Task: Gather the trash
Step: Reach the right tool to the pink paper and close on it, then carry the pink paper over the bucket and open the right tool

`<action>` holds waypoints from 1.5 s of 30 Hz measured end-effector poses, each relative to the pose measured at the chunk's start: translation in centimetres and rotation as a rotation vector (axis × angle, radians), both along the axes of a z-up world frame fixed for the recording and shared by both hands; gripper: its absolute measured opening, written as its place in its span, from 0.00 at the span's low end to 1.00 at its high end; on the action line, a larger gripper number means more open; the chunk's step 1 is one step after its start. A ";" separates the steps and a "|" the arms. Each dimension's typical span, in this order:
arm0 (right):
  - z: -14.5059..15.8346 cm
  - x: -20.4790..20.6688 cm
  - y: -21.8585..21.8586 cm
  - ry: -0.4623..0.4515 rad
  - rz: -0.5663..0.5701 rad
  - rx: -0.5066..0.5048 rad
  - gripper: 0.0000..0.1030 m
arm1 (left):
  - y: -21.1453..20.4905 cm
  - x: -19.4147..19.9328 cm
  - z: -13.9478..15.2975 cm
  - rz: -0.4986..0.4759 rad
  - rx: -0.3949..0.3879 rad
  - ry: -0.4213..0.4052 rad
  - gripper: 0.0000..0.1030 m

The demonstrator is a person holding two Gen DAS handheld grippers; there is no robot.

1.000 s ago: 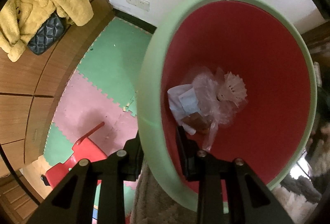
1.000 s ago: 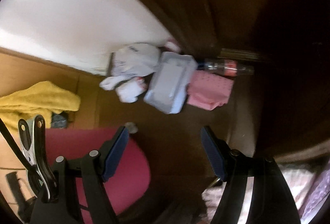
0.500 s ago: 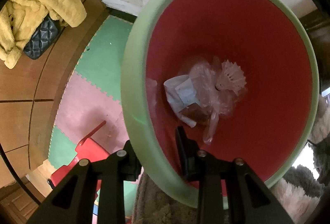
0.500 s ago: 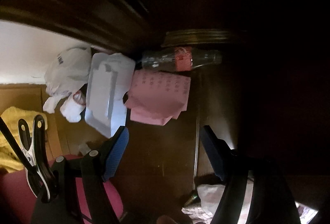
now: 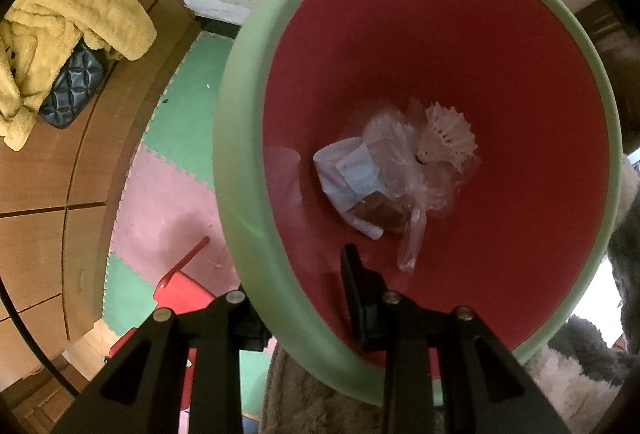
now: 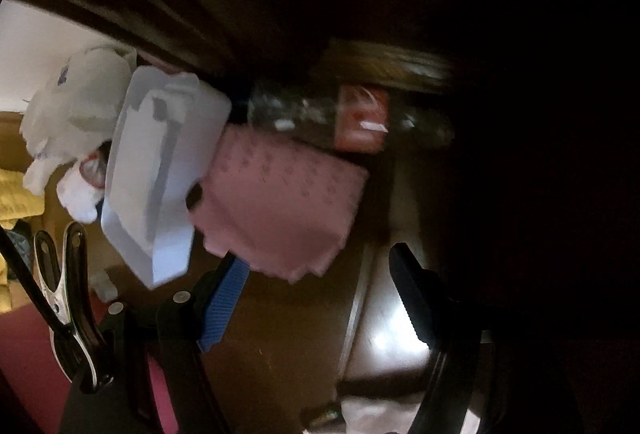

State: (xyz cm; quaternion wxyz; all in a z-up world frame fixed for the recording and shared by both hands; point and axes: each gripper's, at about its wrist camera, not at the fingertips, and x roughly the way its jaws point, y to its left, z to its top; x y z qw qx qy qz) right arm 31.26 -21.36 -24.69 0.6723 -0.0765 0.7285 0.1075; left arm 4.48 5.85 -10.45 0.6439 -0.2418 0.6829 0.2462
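Note:
My left gripper (image 5: 308, 298) is shut on the rim of a green bin with a red inside (image 5: 500, 34). One finger is outside, one inside. At the bin's bottom lie crumpled paper (image 5: 348, 170), clear plastic wrap (image 5: 404, 162) and a white shuttlecock (image 5: 448, 134). My right gripper (image 6: 320, 274) is open and empty, close in front of a trash pile on a dark wooden surface: a pink packet (image 6: 280, 202), a white plastic tray (image 6: 160, 170), a clear bottle with a red label (image 6: 352, 118) and a white crumpled bag (image 6: 76, 114).
Below the bin lie green and pink foam floor mats (image 5: 168, 162) and a red plastic object (image 5: 180, 290). A yellow towel (image 5: 68, 18) and a dark quilted bag (image 5: 74, 90) lie on wooden furniture at left. A metal clip (image 6: 64, 298) sits on the right gripper's side.
The right gripper has moved closer to the trash pile; the pink packet and bottle now loom large. The bin in the left gripper has shifted slightly, still held.

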 end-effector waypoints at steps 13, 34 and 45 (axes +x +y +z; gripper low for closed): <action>-1.9 1.0 2.6 -0.089 0.039 -0.077 0.90 | -0.1 0.6 -1.0 -0.049 -0.012 0.024 0.31; 0.1 0.1 -1.3 -0.163 -0.045 -0.003 0.23 | -0.3 0.4 -0.5 -0.084 -0.013 0.001 0.31; 4.0 -2.1 -6.3 -0.128 -0.184 0.295 0.10 | -0.1 -0.1 0.1 -0.054 -0.027 -0.037 0.31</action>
